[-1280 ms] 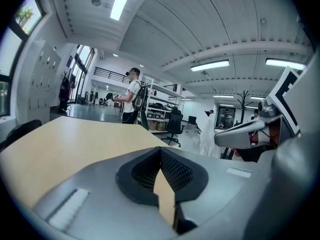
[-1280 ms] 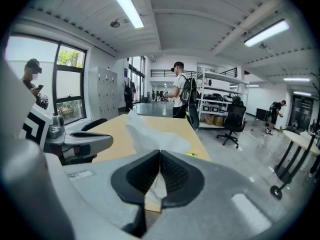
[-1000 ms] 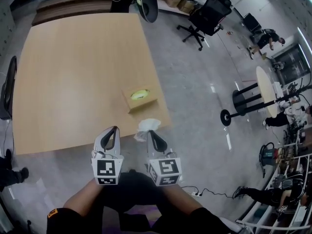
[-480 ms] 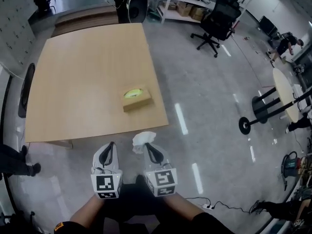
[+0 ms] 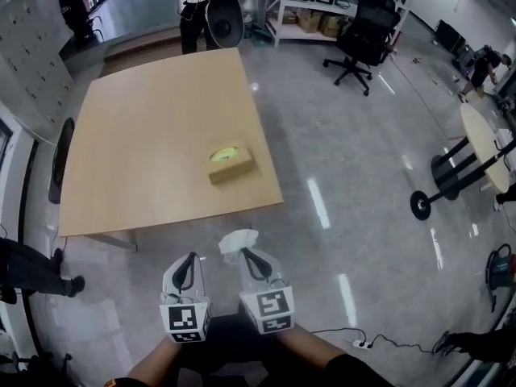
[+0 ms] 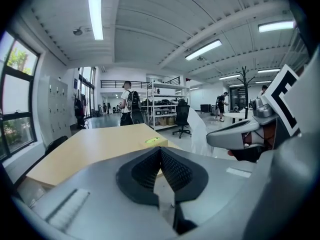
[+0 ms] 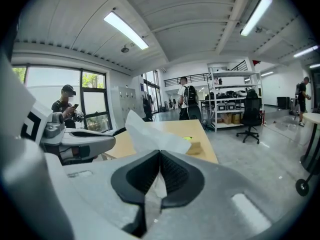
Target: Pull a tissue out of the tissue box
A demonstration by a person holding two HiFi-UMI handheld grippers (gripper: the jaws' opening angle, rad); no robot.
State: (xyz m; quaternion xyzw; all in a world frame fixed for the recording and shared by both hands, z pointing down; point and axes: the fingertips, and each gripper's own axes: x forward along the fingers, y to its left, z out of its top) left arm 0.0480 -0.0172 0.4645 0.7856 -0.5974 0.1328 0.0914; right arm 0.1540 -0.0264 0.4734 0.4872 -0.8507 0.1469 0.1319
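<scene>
White tissue is pinched in our right tongs. The pads are pressed together on it, the sheet fans out past the tips, and in the right gripper view a strip trails back between the pads.

Our left tongs are pressed together with nothing in them. The left gripper view shows the pads meeting bare.

Both tongs sit side by side over the grey floor, left at 9 o'clock of right, near but not touching. Both point toward 12 o'clock in the head view.

The tissue is fully clear of the tissue box and well apart from it. It hangs off the near edge of the surface, not over it.

The box is brown cardboard with a yellow-green oval opening on top. It rests flat on the tan wood surface near its 5 o'clock corner, at roughly 12 o'clock from our tongs. We see nothing sticking out of the opening from here.

Around the surface:
- A dark chair stands at the 9 o'clock edge.
- A black office chair is on the floor at 1 o'clock.
- A person with a backpack stands past the far edge at 12 o'clock.
- A metal shelf rack is just beside that person.
</scene>
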